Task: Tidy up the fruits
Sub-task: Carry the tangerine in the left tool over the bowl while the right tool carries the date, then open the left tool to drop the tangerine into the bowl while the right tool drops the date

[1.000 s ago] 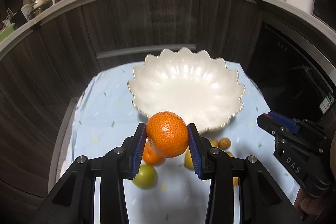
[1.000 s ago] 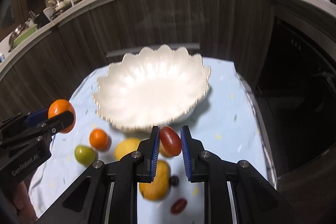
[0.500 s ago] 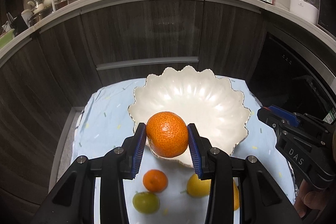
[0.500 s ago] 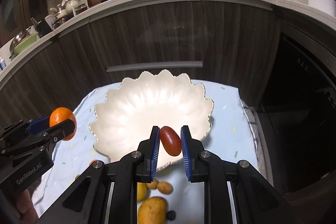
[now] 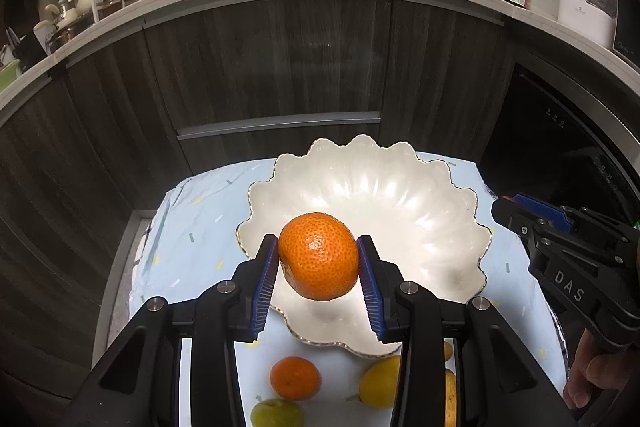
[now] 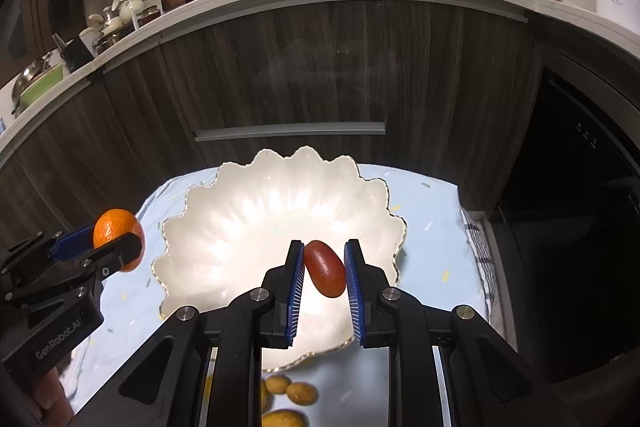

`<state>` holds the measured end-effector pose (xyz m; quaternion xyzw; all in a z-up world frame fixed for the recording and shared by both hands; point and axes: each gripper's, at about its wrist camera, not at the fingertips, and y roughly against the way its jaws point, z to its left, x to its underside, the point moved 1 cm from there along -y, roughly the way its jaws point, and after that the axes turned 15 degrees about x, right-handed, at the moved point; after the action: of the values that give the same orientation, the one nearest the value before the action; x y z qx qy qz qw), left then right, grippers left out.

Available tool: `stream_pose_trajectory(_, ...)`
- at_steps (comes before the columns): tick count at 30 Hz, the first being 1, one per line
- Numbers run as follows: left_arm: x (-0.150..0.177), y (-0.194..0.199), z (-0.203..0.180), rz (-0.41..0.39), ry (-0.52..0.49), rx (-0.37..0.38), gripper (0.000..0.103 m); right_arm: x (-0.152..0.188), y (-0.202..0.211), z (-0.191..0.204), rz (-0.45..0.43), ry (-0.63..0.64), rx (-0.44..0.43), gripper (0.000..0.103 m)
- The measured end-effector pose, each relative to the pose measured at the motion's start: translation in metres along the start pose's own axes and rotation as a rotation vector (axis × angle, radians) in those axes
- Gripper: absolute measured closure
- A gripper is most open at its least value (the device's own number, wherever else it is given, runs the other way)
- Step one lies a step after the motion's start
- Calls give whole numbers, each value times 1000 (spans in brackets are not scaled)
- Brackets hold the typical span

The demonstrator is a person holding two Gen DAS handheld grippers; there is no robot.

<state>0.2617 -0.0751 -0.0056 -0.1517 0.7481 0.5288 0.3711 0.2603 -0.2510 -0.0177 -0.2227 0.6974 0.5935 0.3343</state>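
Note:
My left gripper (image 5: 318, 259) is shut on a large orange mandarin (image 5: 318, 261), held in the air above the near rim of a white scalloped bowl (image 5: 400, 195). My right gripper (image 6: 323, 267) is shut on a small dark red oval fruit (image 6: 325, 267), also over the bowl (image 6: 248, 223). The bowl has nothing in it. In the right wrist view the left gripper (image 6: 100, 247) with its mandarin (image 6: 116, 233) shows at the left. The right gripper (image 5: 532, 213) shows at the right edge of the left wrist view.
The bowl stands on a pale blue cloth (image 5: 200, 227). On the cloth near me lie a small mandarin (image 5: 295, 377), a green fruit (image 5: 276, 413), a yellow fruit (image 5: 378, 379) and small brown fruits (image 6: 302, 391). Dark wooden cabinets (image 5: 280, 59) and a cluttered counter rise behind.
Both grippers have carried their fruits forward, from above the loose fruits on the cloth to over the bowl. Their grips have not changed.

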Motion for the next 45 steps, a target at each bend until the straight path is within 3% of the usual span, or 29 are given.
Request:
stream_pose_trajectory(21,12,-41,15,77,64,27,61,8,-40,16,98,18,-24,81)
stream_pose_trajectory(25,13,-38,12,63,56,2,43,10,-40,14,93,19,-8,79)
stream_pose_trajectory(30,14,-36,13,59,56,-3,40,11,-36,11,73,15,10,48)
stream_pose_trajectory(33,14,-32,12,48,56,-15,31,11,-33,9,61,15,22,39)
stream_pose_trajectory(36,12,-27,13,36,60,-21,25,10,-30,8,51,15,35,32)
stream_pose_trajectory(45,11,-14,13,20,63,-35,19,9,-15,6,25,15,49,31)
